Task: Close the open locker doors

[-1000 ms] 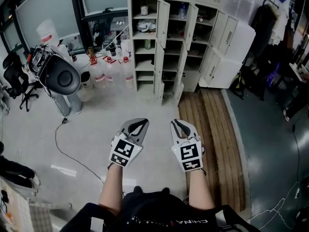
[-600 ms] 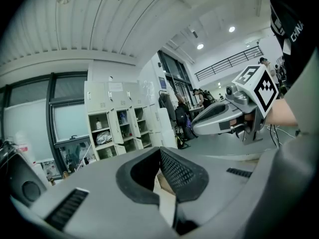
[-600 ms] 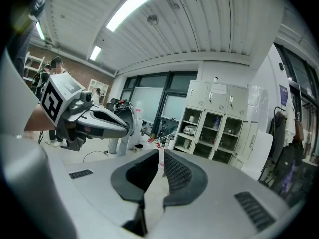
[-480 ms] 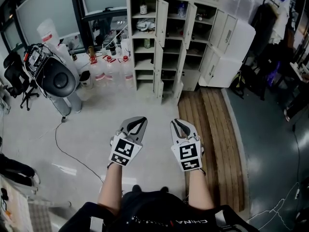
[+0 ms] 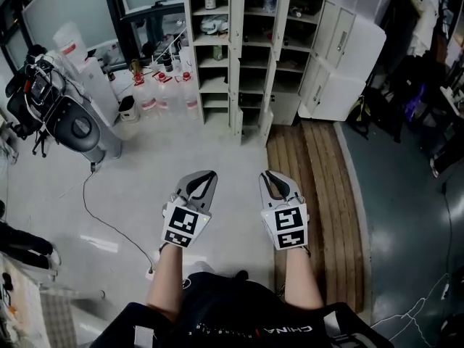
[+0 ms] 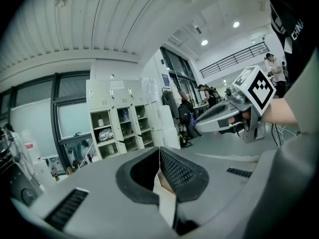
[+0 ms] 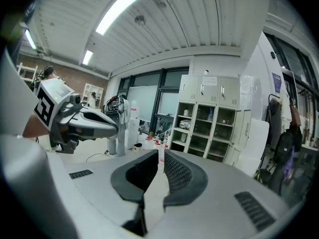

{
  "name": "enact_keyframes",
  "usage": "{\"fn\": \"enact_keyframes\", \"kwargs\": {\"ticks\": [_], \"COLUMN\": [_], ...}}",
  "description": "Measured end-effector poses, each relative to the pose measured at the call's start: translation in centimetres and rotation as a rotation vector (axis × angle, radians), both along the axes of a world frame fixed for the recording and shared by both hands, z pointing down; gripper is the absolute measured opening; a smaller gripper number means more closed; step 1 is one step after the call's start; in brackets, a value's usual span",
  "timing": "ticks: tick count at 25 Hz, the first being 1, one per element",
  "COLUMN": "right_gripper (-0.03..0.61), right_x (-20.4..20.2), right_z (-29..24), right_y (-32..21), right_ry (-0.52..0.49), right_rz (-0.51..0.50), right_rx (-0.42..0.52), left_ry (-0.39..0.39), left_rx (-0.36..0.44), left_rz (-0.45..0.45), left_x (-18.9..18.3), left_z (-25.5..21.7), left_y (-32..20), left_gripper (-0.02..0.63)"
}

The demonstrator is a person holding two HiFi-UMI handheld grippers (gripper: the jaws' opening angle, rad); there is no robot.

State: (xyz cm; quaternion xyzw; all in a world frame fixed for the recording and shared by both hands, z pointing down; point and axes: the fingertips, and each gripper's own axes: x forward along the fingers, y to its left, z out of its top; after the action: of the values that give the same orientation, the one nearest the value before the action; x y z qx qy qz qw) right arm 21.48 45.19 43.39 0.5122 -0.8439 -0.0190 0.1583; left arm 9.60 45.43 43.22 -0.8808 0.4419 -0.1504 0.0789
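At the far left a loose cable (image 5: 98, 212) trails over the floor, and clear plastic bottles (image 5: 156, 96) stand against the wall beside the lockers (image 5: 217, 64). The left tongs (image 5: 209, 173) are carried low and roughly level ahead of the person, jaws pressed together on nothing. That looks like a walking carry rather than a reach, since the locker doors (image 5: 235, 17) are well apart from both tools, standing ajar along the middle columns across the room. More doors are swung wide further right (image 5: 341, 46). The right tongs (image 5: 267, 174) are held alongside the left ones, likewise closed and empty. They point at the same bank of shelves, probably so that either can push a door flat on arrival. Wooden planks (image 5: 312, 194) lie on the floor under the right side. Against the earlier frames, the lockers sit higher and the planks reach further down the head view, so the person has stepped forward. Both tongs are as closed as before.
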Motion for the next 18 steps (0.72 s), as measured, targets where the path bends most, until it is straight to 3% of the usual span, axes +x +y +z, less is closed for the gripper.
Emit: {"fn": "enact_keyframes", "kwargs": {"ticks": [7,13,18], "right_gripper": [0.058,0.058,0.058], "right_x": [-0.2,-1.0,-2.3], "right_z": [1.6,3.2,2.4], "right_y": [-1.9,-5.2,-11.0], "right_ry": [-0.020,-0.013,0.006], "right_rz": [-0.038,-0.008,0.038], "right_rx": [-0.021,-0.032,-0.024], "left_ry": [0.025,0.044,0.048], "left_rx": [-0.018,-0.003,-0.019], "left_rz": [-0.059,-0.023,-0.001], "left_x": [-1.1,-1.7,-3.9], "left_z": [1.4,2.4,2.5], "left_y": [-1.6,-5.4,-11.6], "left_gripper": [0.021,0.021,0.021]}}
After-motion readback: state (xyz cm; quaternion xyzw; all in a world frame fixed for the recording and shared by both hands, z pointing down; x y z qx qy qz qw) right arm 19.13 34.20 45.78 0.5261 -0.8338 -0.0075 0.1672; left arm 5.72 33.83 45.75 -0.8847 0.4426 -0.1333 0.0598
